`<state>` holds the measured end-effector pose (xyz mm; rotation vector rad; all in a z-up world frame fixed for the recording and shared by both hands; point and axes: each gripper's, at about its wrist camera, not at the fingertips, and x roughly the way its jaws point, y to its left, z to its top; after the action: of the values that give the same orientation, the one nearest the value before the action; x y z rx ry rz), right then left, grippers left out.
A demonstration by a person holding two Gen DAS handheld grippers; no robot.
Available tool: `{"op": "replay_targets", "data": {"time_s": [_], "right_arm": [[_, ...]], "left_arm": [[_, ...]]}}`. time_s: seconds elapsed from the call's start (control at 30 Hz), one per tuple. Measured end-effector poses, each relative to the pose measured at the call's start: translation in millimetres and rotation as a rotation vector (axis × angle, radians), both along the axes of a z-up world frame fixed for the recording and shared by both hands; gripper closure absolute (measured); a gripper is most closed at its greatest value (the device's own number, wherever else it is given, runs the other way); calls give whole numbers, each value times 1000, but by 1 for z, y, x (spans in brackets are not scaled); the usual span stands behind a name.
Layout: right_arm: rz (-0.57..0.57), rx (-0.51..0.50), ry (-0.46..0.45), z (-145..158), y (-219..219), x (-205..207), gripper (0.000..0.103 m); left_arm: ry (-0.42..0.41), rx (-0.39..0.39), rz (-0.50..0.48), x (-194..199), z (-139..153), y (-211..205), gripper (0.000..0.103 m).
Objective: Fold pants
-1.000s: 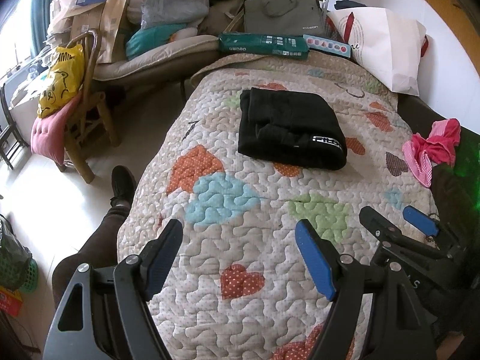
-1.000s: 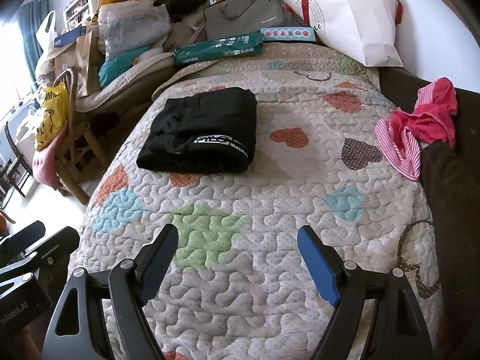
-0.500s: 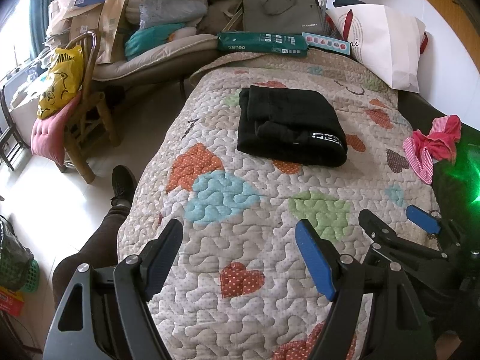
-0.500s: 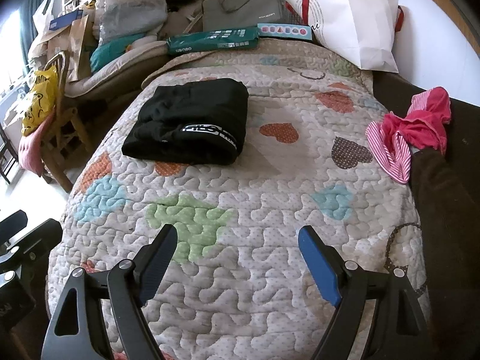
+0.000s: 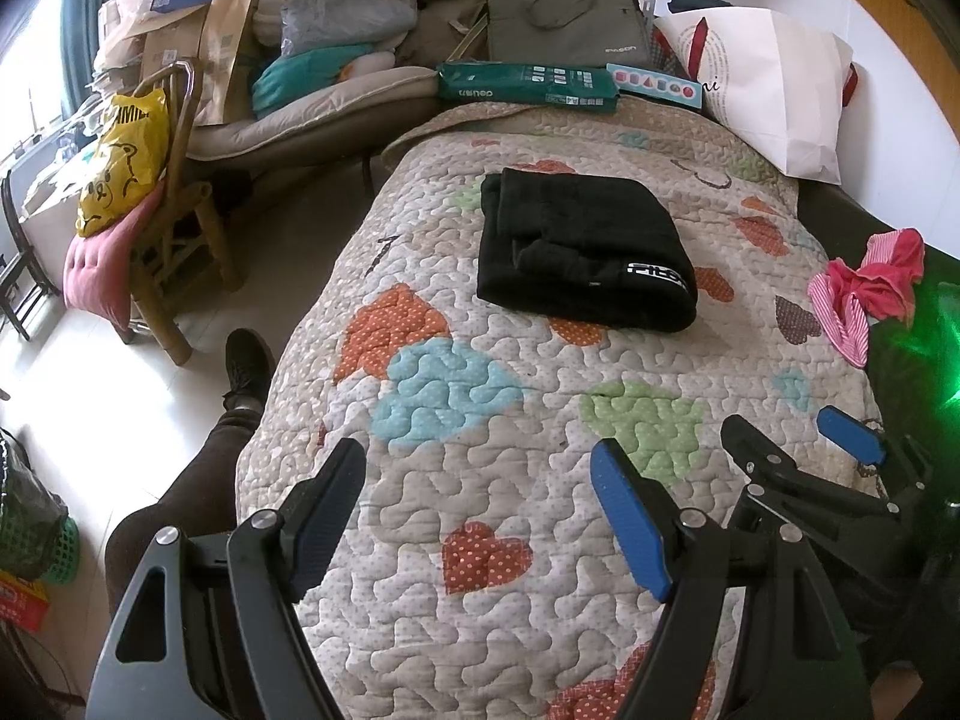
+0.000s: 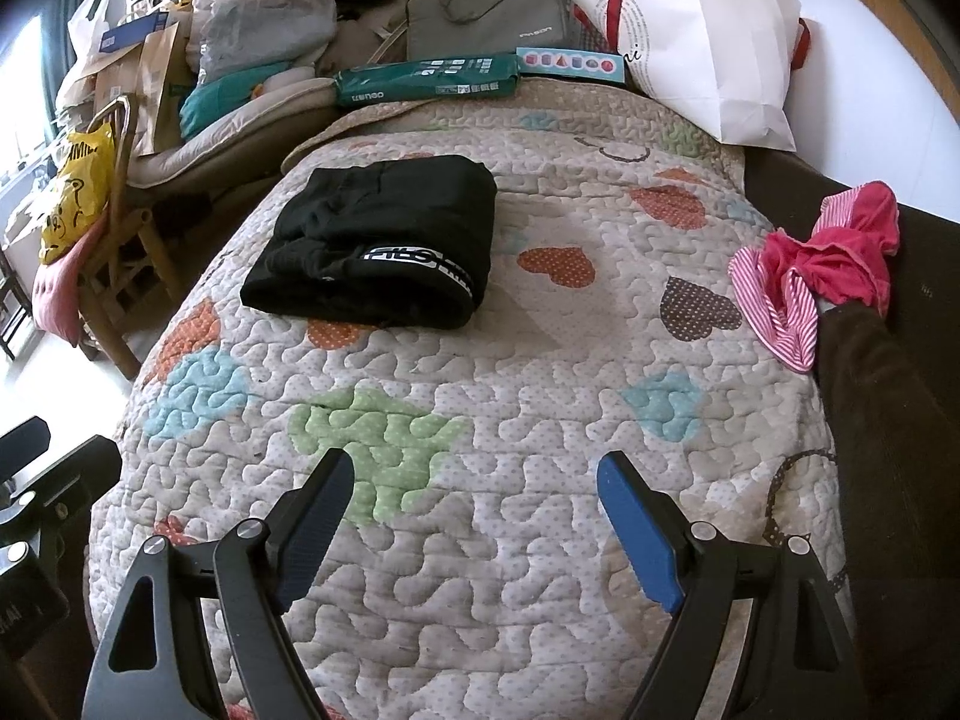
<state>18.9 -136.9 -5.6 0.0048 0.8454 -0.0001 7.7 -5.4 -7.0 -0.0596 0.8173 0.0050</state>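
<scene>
Pants [image 5: 585, 252]: folded, black, lying on the quilt [image 5: 480, 480] — I touch nothing.
Left gripper [image 5: 480, 504]: fingers apart, empty.
Right gripper [image 6: 474, 516]: fingers apart, empty.

The black pants [image 5: 585, 252] are soft matt cloth. The quilt [image 5: 480, 420] is stitched, puckered cotton, dotted. Far right, the white bag [image 5: 774, 90] looks like smooth paper. Far left, the chair [image 5: 180, 240] is bare wood under a glossy yellow plastic bag [image 5: 123, 162].
</scene>
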Motion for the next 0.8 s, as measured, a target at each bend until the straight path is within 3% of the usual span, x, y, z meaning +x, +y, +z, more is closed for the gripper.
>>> {"op": "replay_targets", "data": {"time_s": [0.53, 0.8], "right_arm": [[-1, 1, 5, 0, 0, 0, 15], [-8, -7, 49, -11, -3, 3, 15]], "left_arm": [[8, 9, -4, 0, -5, 0, 26], [41, 70, 26, 29, -50, 5, 26]]}}
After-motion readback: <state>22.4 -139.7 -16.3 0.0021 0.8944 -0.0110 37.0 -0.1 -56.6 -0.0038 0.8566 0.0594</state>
